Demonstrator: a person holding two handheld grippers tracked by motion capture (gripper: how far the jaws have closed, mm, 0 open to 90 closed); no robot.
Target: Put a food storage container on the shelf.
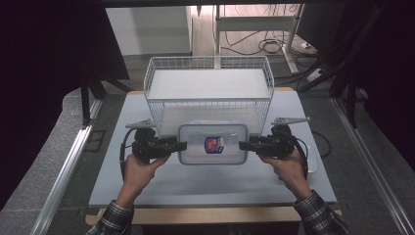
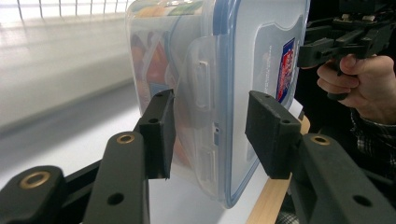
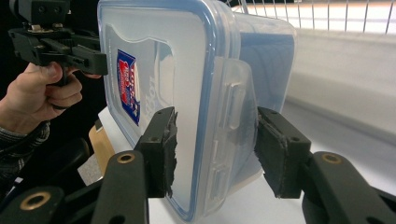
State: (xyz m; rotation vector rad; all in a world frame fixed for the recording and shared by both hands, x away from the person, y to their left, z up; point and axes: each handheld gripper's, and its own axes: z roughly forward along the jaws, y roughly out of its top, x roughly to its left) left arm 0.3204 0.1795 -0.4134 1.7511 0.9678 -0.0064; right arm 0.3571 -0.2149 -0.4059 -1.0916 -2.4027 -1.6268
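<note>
Lidded plastic food container [image 1: 212,143] pinched at both ends: left gripper [image 1: 182,145] and right gripper [image 1: 242,145] clamp latch sides. Grasp done; placement into wire basket [image 1: 208,63] likely left.

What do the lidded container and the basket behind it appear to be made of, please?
The container looks like clear, glossy plastic: coloured contents show through its wall, and its lid has moulded latch flaps and a blue rim. The basket seems to be thin metal wire with a white coating, judging by its fine open grid; what lies under the coating cannot be told.
</note>
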